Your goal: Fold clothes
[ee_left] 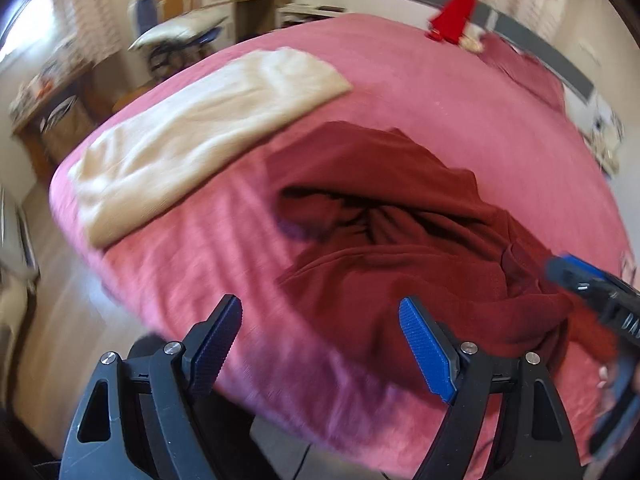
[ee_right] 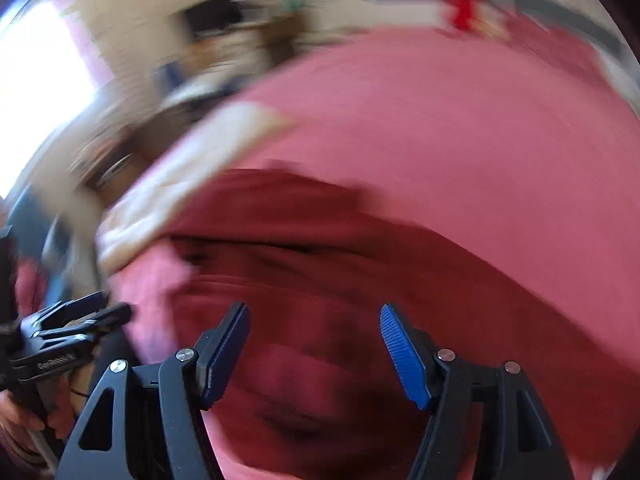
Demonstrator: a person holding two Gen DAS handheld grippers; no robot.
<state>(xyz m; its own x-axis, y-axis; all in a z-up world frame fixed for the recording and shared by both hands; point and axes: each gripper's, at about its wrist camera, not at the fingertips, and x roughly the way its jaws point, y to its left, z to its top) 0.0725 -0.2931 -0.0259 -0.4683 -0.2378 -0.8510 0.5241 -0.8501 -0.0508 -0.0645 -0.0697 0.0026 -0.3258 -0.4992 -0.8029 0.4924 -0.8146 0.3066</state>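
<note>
Pink bed point(ee_left: 460, 92): a cream garment point(ee_left: 208, 128) lies folded at its far side; the dark red garment point(ee_left: 400, 240) lies crumpled, unfolded. Left gripper point(ee_left: 320, 344) and right gripper point(ee_right: 314, 344) gape empty above it.

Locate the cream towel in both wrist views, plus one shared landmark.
Left wrist: cream towel upper left, flat on the pink bedspread, beside the dark red garment.
Right wrist: cream towel left of centre, blurred.
Shared landmark: red object at the far bed edge.

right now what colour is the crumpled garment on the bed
Dark red crumpled garment on the pink bedspread; clearest in the left wrist view.
</note>
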